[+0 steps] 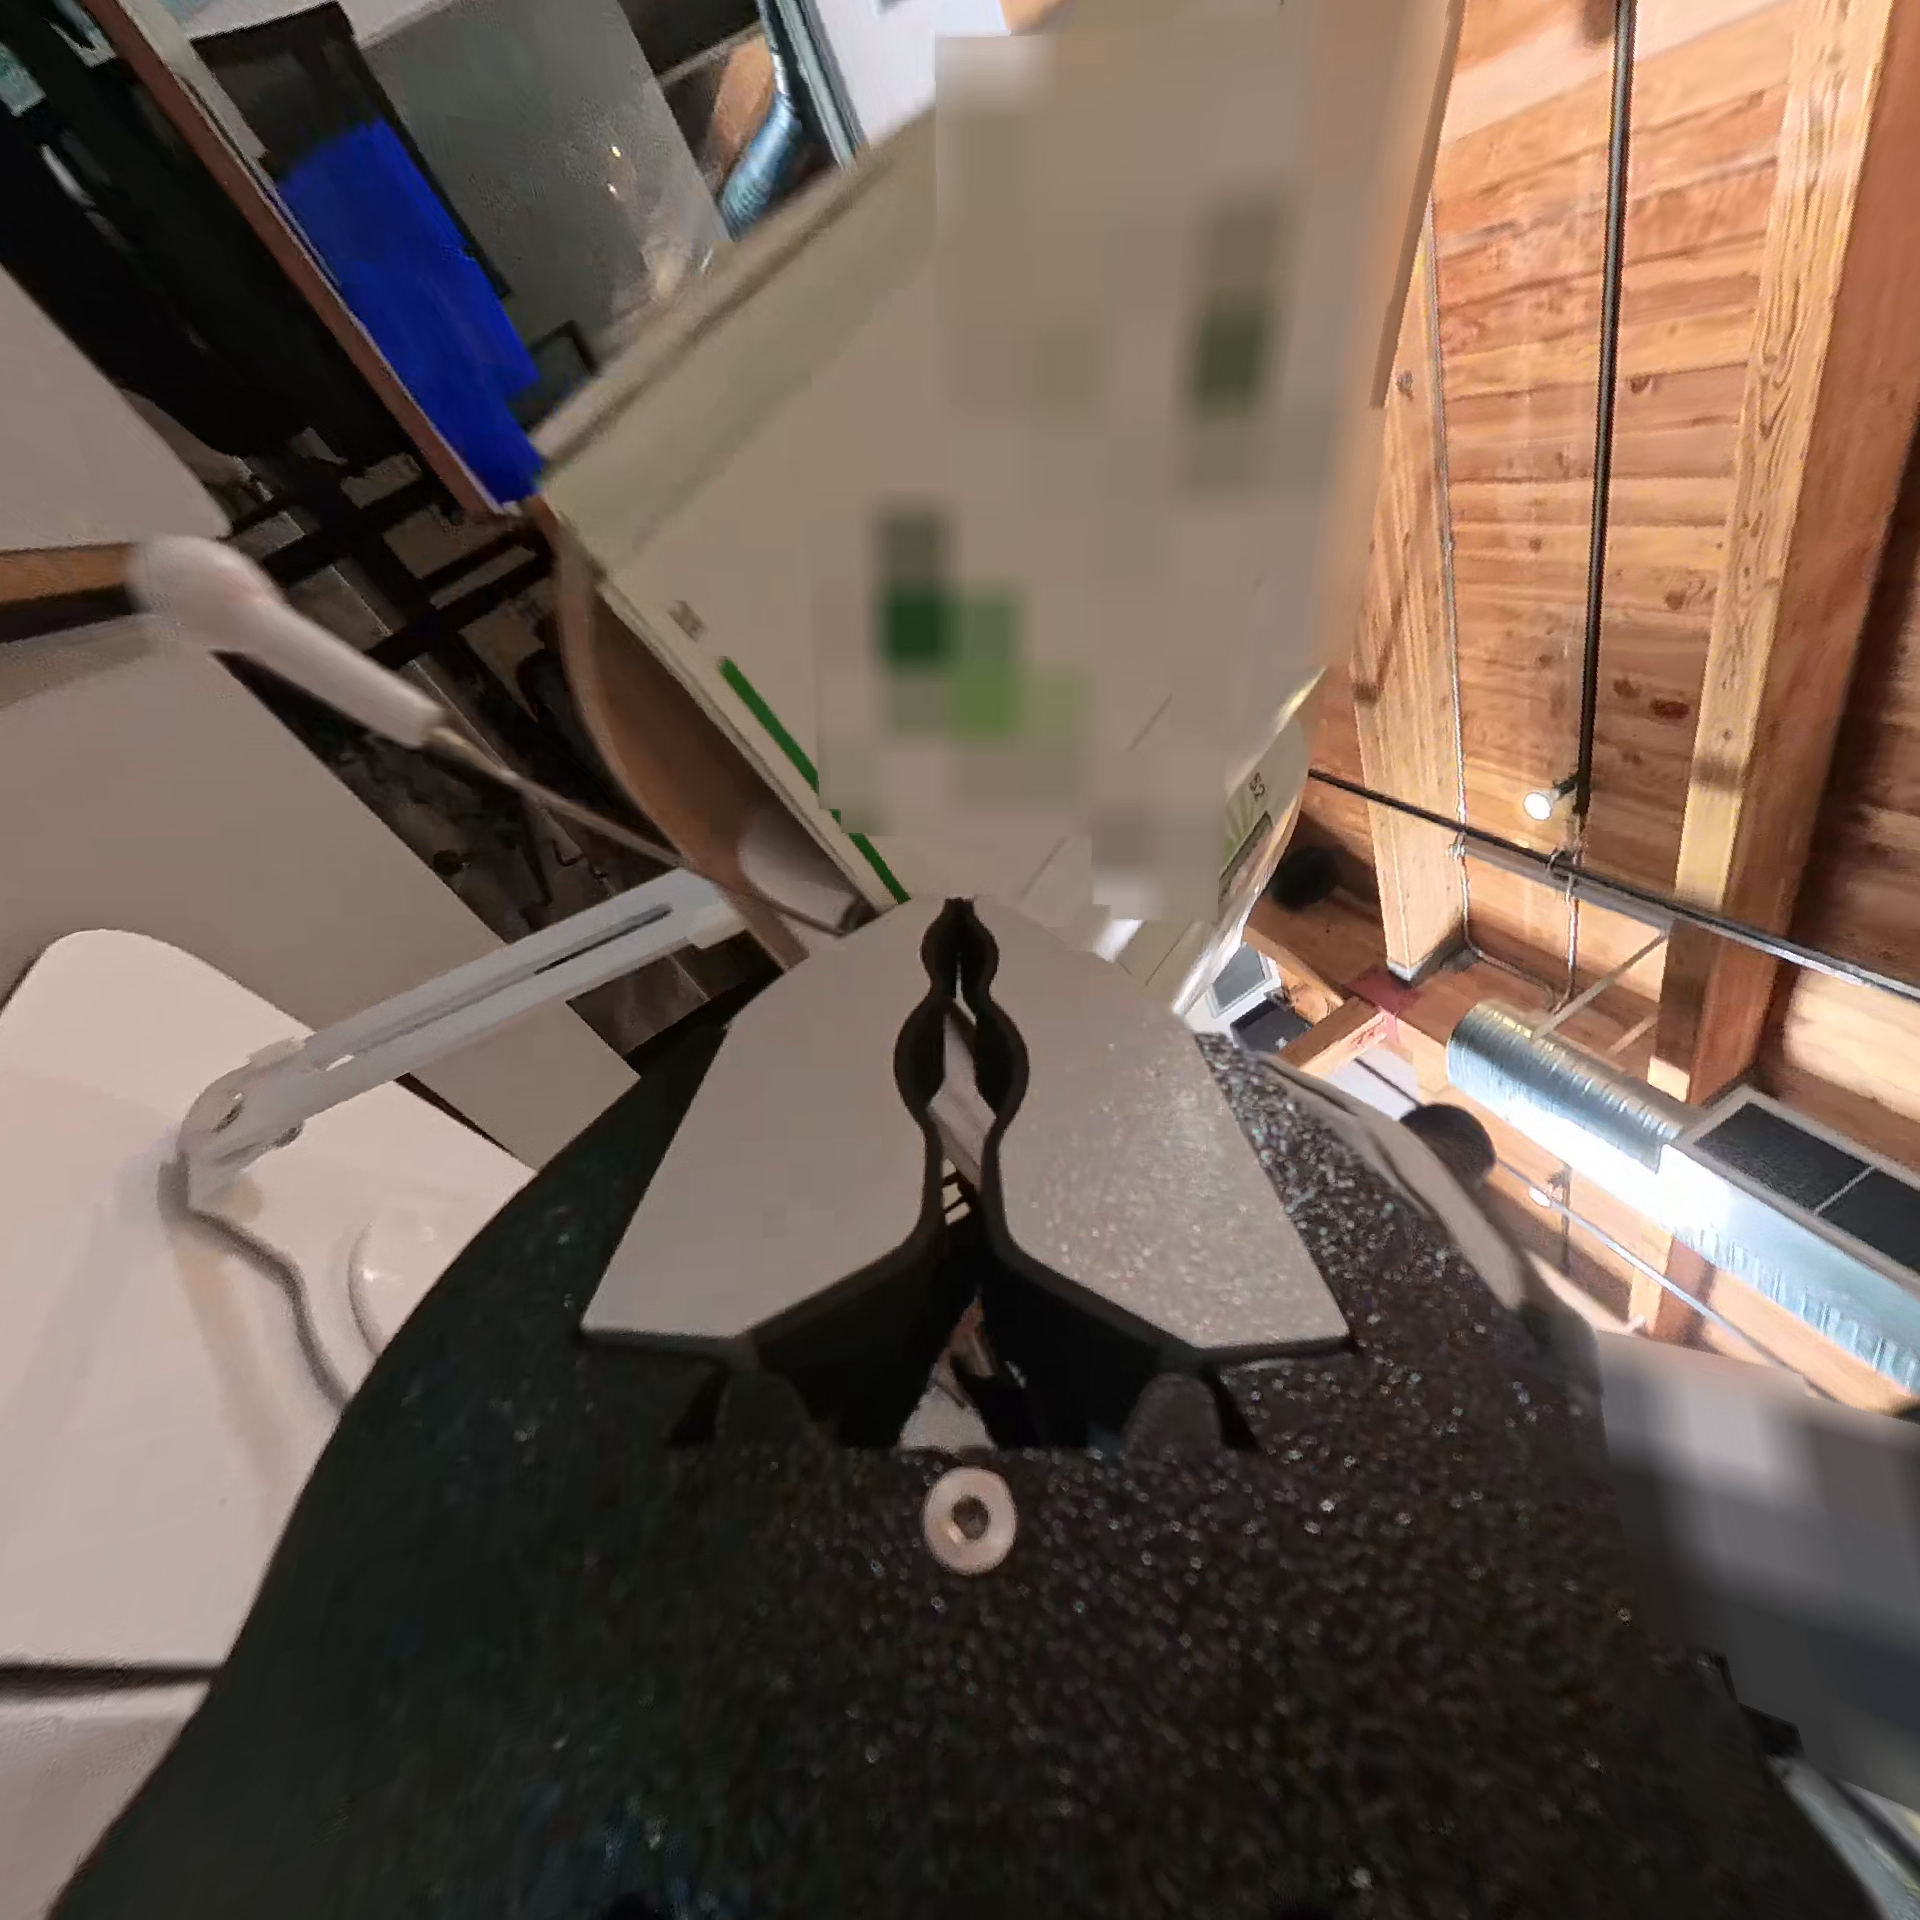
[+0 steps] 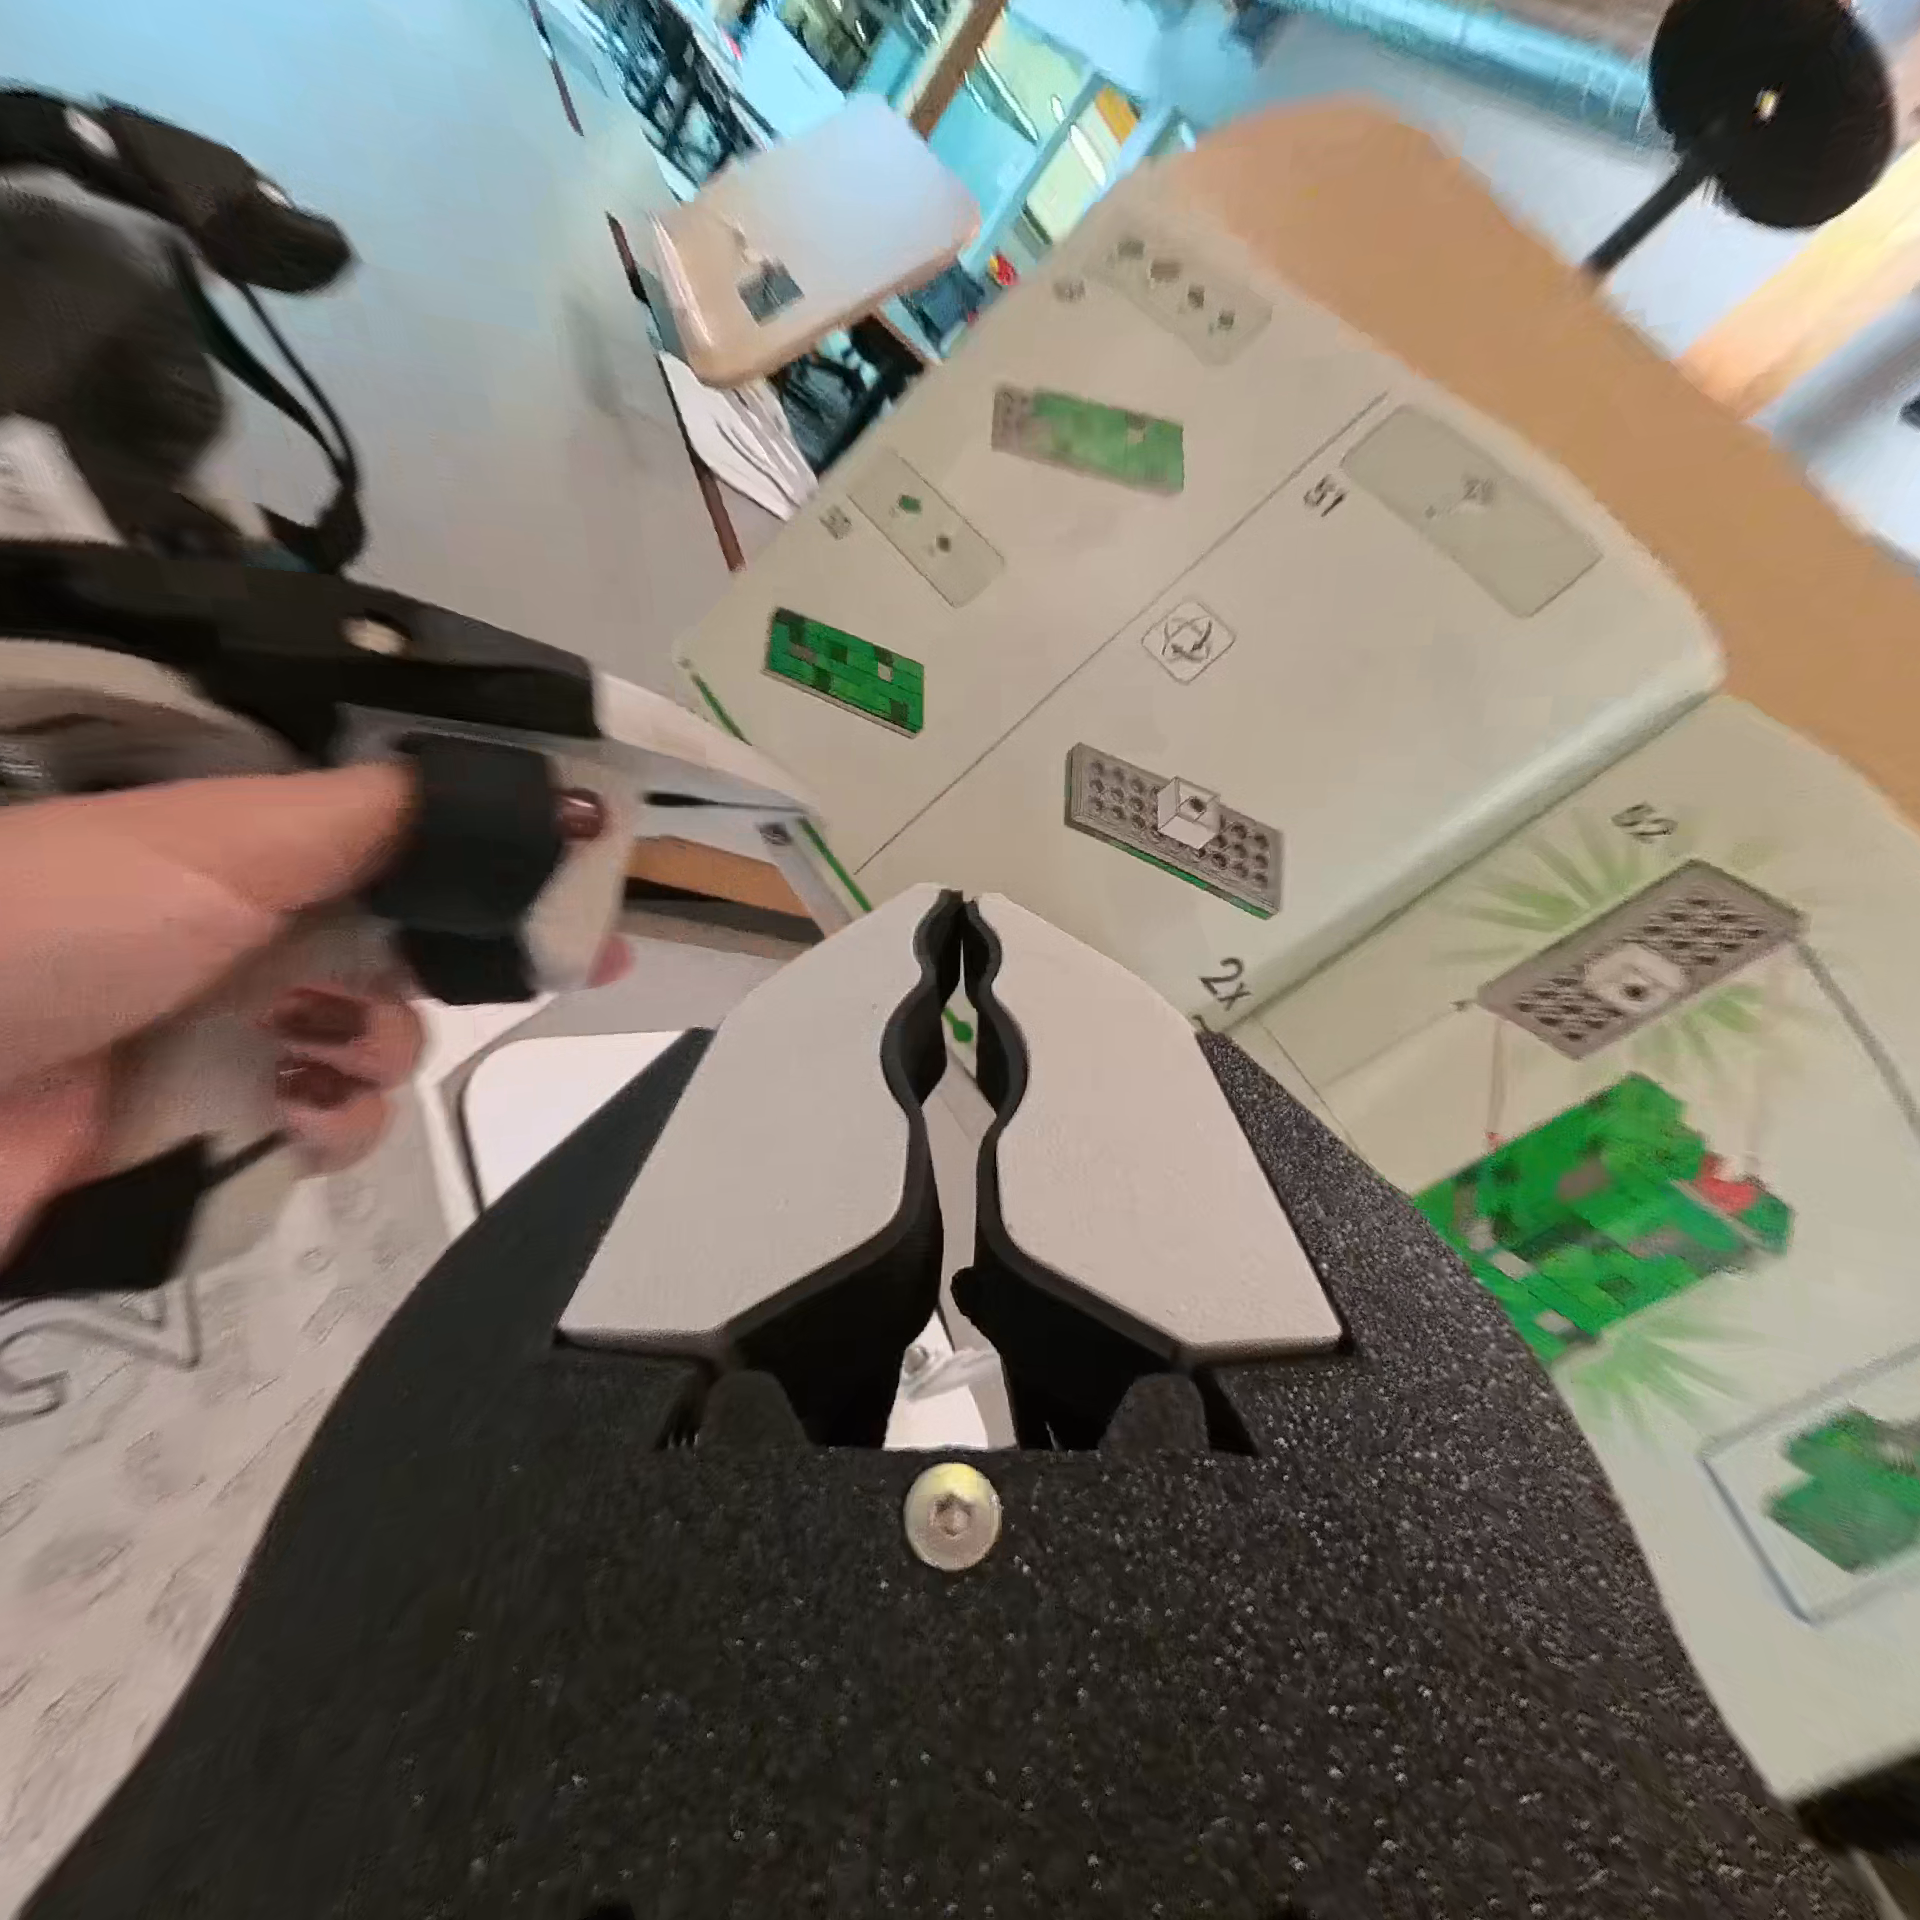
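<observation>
open booklet (image 2: pixel 1226 665) close ahead of right gripper (image 2: pixel 961 914), left gripper (image 2: pixel 727 805) crowding its left

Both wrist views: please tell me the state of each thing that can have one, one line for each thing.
left gripper: jaws shut on the edge of the booklet.
right gripper: jaws shut on the booklet's near edge.
booklet: open at illustrated pages, lifted and tilted, blurred by motion.
hand: wrapped around the left gripper's handle.
white lamp arm: angled up from its base on the white surface.
</observation>
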Tool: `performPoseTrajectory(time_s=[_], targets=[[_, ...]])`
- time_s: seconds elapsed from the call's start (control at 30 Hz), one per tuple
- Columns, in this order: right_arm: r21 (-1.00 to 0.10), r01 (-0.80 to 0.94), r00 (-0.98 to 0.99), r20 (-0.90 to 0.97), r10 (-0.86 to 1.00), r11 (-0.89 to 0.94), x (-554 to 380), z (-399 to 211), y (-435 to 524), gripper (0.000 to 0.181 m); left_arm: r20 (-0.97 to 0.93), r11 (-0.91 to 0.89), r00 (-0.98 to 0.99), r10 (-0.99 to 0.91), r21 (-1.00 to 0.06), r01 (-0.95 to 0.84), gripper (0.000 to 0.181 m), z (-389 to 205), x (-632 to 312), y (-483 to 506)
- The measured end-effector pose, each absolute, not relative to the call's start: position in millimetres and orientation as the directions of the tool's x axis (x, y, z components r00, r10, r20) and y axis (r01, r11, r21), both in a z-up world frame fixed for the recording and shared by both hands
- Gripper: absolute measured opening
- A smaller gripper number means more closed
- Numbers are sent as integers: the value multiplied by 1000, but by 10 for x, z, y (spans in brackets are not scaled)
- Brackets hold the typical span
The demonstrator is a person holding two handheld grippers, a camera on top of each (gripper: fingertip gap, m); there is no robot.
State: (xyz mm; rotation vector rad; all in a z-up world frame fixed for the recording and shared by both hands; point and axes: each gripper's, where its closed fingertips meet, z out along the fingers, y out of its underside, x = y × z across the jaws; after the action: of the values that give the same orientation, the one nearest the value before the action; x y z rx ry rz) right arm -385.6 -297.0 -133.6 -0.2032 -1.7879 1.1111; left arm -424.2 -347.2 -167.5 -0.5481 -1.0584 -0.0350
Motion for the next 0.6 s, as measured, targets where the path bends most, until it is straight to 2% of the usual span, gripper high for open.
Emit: performPoseTrajectory(time_s=[0.2, 0.4, 0.5, 0.53, 0.6], targets=[[-783, -231, -484, 608, 629, 578, -4352, -1489, -3077, 0, 854, 858, 465, 233, -405, 315, 0, -1858, -4090, -3616], [-709, -290, -426, 697, 577, 643, -4464, -1398, -3238, 0, 880, 866, 381, 283, -405, 292, 0, -2062, -4150, -3879], [-724, -280, -431, 682, 591, 631, -4502, -1383, -3268, 0, 891, 877, 336, 305, -400, 265, 0, -2116, -4207, -3982], [-729, -275, -434, 676, 595, 627, -4514, -1387, -3271, 0, 898, 882, 319, 302, -391, 265, 34, -2134, -4237, -3996], [-733, -275, -432, 672, 601, 622, -4529, -1394, -3274, 0, 921, 894, 312, 232, -329, 305, 48, -2151, -4301, -3973]])
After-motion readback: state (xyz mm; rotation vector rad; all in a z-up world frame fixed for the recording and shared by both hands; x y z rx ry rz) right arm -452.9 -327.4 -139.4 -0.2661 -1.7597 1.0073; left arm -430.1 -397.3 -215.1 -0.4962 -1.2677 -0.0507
